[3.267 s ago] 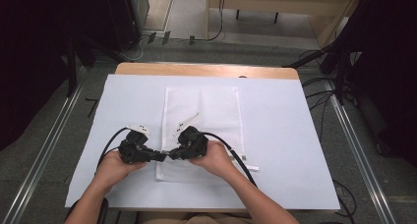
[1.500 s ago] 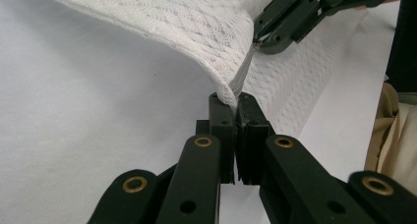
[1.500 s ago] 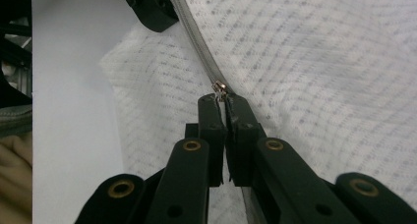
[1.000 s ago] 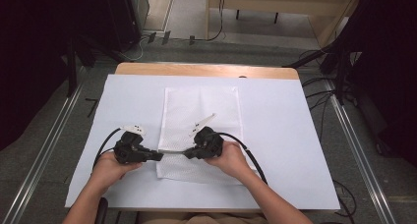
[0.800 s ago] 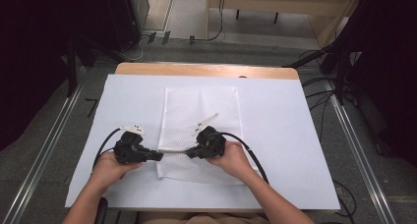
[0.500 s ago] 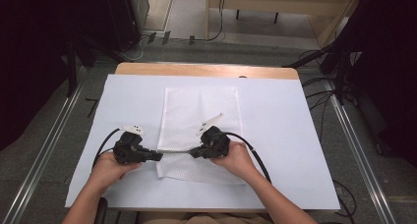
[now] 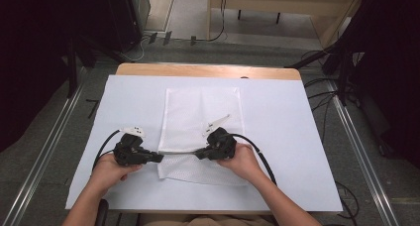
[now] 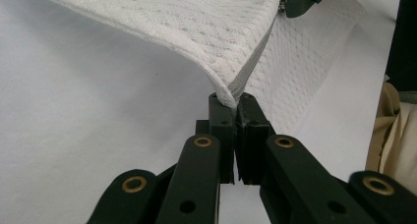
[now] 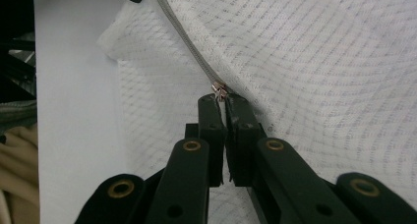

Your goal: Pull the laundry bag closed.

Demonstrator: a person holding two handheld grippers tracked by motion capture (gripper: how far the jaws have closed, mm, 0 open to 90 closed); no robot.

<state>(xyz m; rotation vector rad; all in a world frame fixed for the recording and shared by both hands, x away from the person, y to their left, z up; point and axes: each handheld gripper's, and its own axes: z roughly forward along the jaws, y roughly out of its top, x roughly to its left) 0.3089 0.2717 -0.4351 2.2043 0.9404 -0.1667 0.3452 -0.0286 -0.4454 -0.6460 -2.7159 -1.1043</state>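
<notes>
A white mesh bag [image 7: 200, 112] lies flat on the white-covered table [image 7: 287, 117], its near end lifted along a grey zipper [image 9: 187, 47]. My left gripper [image 7: 159, 158] is shut on the bag's corner at the zipper's end; in the left gripper view the jaws [image 8: 230, 98] pinch that fabric corner [image 8: 231, 89]. My right gripper [image 7: 197, 154] faces it from the right. In the right gripper view it [image 9: 222, 100] is shut on the small metal zipper pull [image 9: 220, 90]. The zipper [image 7: 177, 152] runs taut between the two grippers.
The table's wooden back edge [image 7: 208, 70] shows beyond the white cover. Metal rails [image 7: 47, 137] run along both sides on the floor, with cables [image 7: 341, 87] to the right. Bare white cover lies left and right of the bag.
The right gripper has slid to the right along the zipper, widening the gap between the two grippers. The left gripper has stayed where it was.
</notes>
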